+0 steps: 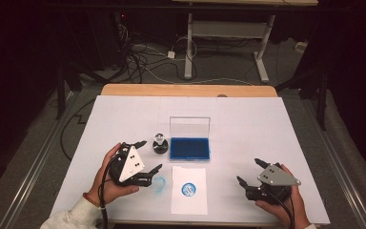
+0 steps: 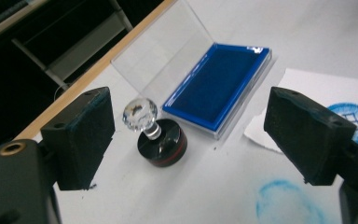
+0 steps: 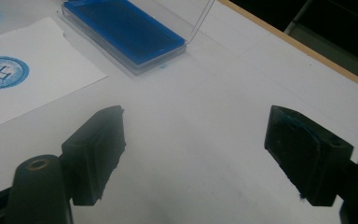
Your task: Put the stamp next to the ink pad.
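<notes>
The left gripper [image 1: 147, 156] hung with its jaws wide apart, holding nothing, just short of the stamp [image 2: 154, 136]. The stamp stood upright on the white surface [image 1: 248, 124], beside the open blue ink pad [image 1: 189, 148]. The right gripper [image 1: 249, 172] rested apart, jaws spread and empty.

High view: overhead, looking fwd over white table [image 1: 248, 119]. Both gripper views: low, close; share the blue ink pad in clear plastic case [image 2: 216, 86], upper frame.
</notes>
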`<act>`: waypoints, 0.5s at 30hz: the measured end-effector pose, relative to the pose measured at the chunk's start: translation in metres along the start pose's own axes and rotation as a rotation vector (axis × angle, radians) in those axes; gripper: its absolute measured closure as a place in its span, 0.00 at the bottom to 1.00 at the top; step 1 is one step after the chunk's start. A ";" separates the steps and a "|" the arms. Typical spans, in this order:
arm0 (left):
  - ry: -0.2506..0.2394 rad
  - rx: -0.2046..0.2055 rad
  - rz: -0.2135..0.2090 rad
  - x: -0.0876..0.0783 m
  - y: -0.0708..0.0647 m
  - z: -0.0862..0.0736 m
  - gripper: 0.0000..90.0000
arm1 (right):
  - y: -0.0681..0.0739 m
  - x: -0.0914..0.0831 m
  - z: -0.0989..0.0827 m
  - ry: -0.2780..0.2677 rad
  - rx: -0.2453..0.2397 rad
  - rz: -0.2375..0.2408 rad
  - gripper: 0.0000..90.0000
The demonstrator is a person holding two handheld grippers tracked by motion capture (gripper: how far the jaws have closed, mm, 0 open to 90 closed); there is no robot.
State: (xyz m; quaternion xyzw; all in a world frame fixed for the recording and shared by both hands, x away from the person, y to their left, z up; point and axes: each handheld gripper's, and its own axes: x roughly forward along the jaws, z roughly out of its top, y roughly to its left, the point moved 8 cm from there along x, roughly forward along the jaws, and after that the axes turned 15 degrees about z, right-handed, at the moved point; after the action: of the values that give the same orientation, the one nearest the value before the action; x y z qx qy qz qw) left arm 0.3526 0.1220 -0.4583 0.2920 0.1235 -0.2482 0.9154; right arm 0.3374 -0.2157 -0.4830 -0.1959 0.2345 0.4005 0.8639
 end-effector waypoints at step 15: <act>0.035 -0.003 0.015 -0.012 0.004 -0.030 0.18 | 0.000 0.000 0.001 -0.006 -0.001 -0.007 0.23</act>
State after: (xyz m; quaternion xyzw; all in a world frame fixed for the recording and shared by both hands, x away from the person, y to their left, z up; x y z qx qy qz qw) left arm 0.3425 0.1468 -0.4758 0.2960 0.1379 -0.2360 0.9153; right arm 0.3373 -0.2152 -0.4817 -0.1958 0.2310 0.3981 0.8659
